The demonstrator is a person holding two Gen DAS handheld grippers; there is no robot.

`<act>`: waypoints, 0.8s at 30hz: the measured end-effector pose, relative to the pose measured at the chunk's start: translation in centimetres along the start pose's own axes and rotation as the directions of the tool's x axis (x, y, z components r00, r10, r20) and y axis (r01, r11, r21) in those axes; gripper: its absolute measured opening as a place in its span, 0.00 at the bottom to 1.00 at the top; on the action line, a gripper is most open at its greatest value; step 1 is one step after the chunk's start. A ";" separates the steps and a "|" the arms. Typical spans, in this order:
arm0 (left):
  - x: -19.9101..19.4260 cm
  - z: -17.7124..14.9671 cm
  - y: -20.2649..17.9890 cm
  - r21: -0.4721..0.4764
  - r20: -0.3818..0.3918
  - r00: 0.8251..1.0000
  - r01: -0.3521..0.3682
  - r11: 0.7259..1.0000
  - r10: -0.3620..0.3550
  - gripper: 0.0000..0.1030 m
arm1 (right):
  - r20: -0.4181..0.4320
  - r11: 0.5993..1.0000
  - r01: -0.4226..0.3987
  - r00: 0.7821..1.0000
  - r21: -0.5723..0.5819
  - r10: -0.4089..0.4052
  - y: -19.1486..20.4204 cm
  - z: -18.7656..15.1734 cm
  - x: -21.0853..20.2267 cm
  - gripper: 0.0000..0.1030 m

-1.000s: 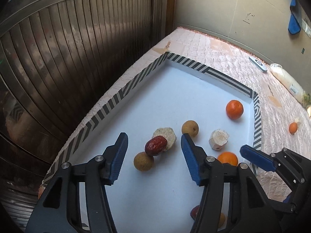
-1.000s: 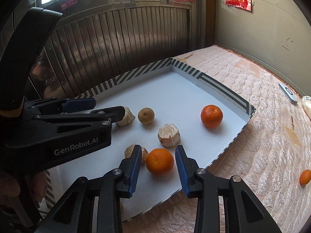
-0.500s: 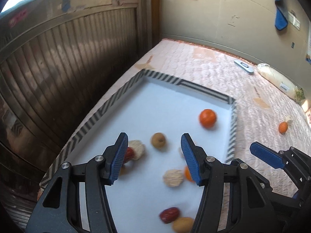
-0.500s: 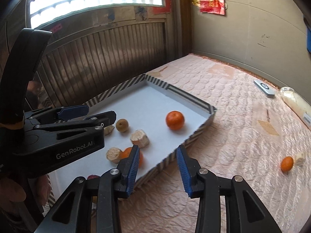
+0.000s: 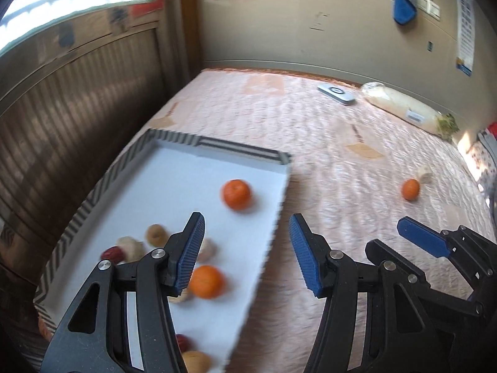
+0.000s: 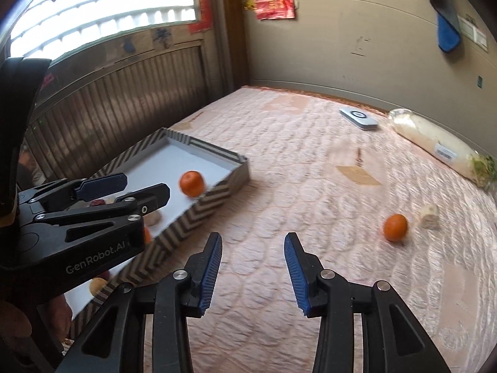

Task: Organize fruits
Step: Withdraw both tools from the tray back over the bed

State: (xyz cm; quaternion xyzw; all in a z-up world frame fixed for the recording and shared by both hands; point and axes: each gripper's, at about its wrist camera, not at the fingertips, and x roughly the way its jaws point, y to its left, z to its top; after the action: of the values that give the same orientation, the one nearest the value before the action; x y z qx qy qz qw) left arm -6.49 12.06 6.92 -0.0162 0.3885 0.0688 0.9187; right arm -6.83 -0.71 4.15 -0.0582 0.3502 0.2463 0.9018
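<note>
A shallow tray (image 5: 174, 138) with a striped rim and white floor lies on a pink quilt. In it sit two oranges (image 5: 236, 194) (image 5: 206, 281), a brown longan (image 5: 156, 234), a red date (image 5: 111, 253) and pale chunks (image 5: 130, 247). My left gripper (image 5: 246, 219) hangs open over the tray's right rim, holding nothing. My right gripper (image 6: 253, 237) hovers above the bare quilt to the right of the tray (image 6: 217, 195); its jaws are opening with nothing between them. A loose orange (image 6: 395, 227) and a pale chunk (image 6: 430, 216) lie farther right on the quilt.
A white flat device (image 6: 358, 118) and a bagged white radish (image 6: 441, 146) lie near the far wall. A dark ribbed panel (image 6: 124, 112) runs along the tray's left side. A blue cloth (image 6: 447, 34) hangs on the wall.
Both grippers drew back and swung right, off the tray toward the quilt. The orange that sat between my right fingers stays in the tray. The right jaws widened slightly.
</note>
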 end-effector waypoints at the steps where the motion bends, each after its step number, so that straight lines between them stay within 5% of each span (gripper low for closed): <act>1: 0.0 0.1 -0.6 0.010 0.000 1.000 0.006 1.000 -0.006 0.55 | 0.000 1.000 0.008 1.000 0.009 -0.008 -0.6 -0.1 -0.2 0.39; 24: 2.7 1.9 -13.4 0.167 -0.081 0.986 0.160 0.973 -0.148 0.56 | -0.072 0.950 0.223 0.975 0.220 -0.212 -14.3 -3.2 -2.1 0.40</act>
State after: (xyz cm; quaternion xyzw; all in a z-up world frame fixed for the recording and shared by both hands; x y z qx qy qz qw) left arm -1.39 -0.78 6.04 0.0311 0.4217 -0.0372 0.9054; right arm -3.17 -14.92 2.13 0.0012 0.3886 0.1023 0.9157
